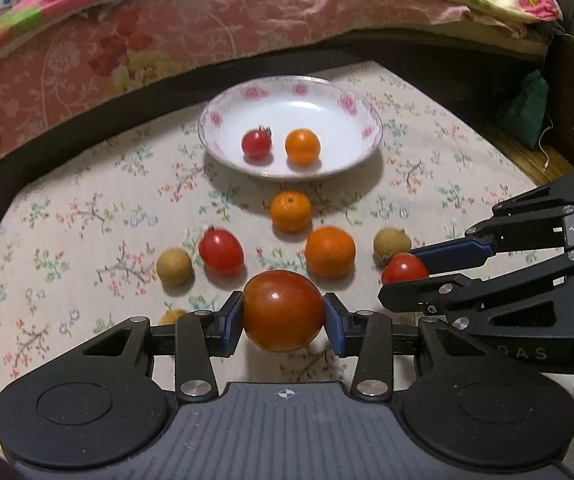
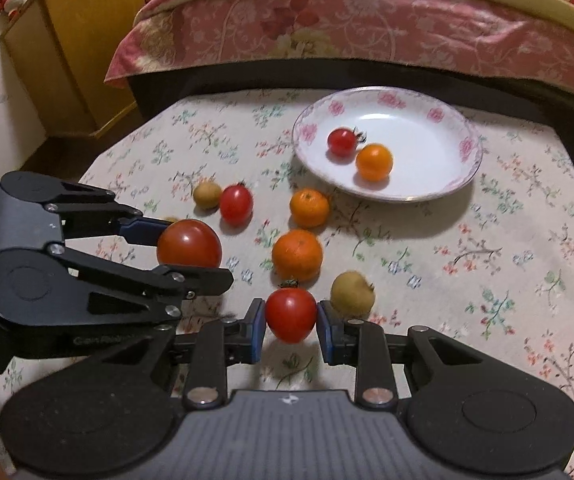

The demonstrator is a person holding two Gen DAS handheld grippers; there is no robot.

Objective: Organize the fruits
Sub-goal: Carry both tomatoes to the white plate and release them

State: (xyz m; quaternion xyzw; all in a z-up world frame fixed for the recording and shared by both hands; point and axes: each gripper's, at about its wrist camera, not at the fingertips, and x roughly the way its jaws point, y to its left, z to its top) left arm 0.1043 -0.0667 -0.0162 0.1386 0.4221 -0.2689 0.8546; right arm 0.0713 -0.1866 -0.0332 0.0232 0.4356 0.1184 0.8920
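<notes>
My left gripper (image 1: 283, 320) is shut on a large red-orange tomato (image 1: 283, 310), low over the flowered cloth; it shows at the left of the right wrist view (image 2: 197, 254). My right gripper (image 2: 291, 326) is shut on a smaller red tomato (image 2: 291, 315) beside it. Ahead, a white flower-rimmed plate (image 1: 339, 100) holds a cherry tomato (image 1: 256, 144) and a small orange (image 1: 303, 146). Loose between plate and grippers lie two oranges (image 1: 291, 211) (image 1: 330, 251), a red tomato (image 1: 221, 251) and two brown longans (image 1: 173, 266) (image 1: 391, 245).
The table with the flowered cloth (image 2: 507, 260) stands against a bed with a pink floral cover (image 2: 367, 28). A yellow wooden cabinet (image 2: 75, 52) is at the far left. Bare cloth lies right of the plate and fruits.
</notes>
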